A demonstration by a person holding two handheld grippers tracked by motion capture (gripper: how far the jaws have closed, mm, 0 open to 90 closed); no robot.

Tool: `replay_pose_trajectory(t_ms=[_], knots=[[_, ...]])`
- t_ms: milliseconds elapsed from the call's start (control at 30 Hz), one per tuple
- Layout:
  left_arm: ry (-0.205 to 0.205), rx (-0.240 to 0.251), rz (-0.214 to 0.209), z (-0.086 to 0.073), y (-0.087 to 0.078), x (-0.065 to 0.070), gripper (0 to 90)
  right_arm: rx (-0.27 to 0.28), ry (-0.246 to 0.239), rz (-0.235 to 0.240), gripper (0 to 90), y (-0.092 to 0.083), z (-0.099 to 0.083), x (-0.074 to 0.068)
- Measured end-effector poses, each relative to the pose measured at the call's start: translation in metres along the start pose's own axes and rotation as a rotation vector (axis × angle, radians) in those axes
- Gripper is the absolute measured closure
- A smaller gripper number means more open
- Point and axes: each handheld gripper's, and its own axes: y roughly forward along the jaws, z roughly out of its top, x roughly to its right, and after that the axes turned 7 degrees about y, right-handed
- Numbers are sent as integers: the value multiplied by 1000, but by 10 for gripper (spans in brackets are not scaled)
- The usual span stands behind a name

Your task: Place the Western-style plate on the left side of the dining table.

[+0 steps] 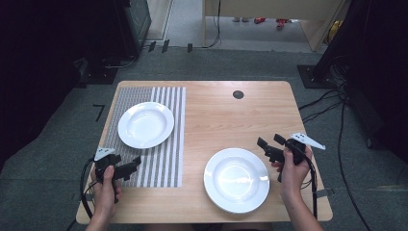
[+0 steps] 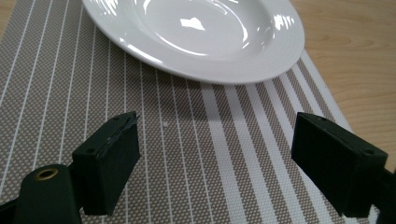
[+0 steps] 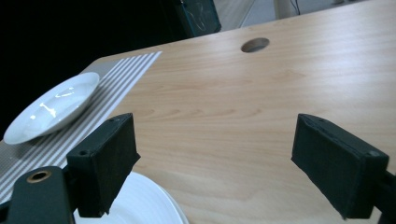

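Observation:
Two white plates are on the wooden table [image 1: 226, 120]. One plate [image 1: 146, 124] [image 2: 201, 32] [image 3: 51, 109] rests on a striped placemat [image 1: 163, 159] [image 2: 187, 154] [image 3: 116, 79] at the left. The other plate [image 1: 236, 179] [image 3: 140, 203] lies on bare wood near the front. My left gripper [image 1: 133, 165] [image 2: 217, 135] is open over the placemat's front part, just short of the plate there and holding nothing. To the right of the front plate, my right gripper [image 1: 268, 141] [image 3: 215, 135] hangs open and empty, with that plate's rim under its left jaw.
A round cable hole [image 1: 238, 94] [image 3: 255, 45] sits near the table's far edge. Bare wood stretches across the middle and right of the table. Cables [image 1: 327, 103] run over the floor at the right, and dark equipment stands at both sides.

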Motion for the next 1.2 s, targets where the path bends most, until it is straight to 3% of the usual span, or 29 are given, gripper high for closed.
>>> replay_pose_trajectory(t_ms=[300, 700, 1200], knots=[[23, -20, 55, -18, -5, -1, 158, 15, 36, -77, 144, -24, -15, 35], [16, -39, 156, -37, -12, -17, 157, 8, 67, -178, 144, -58, -28, 74], [33, -56, 299, -55, -27, -42, 157, -45, 59, -235, 143, -80, -46, 92]])
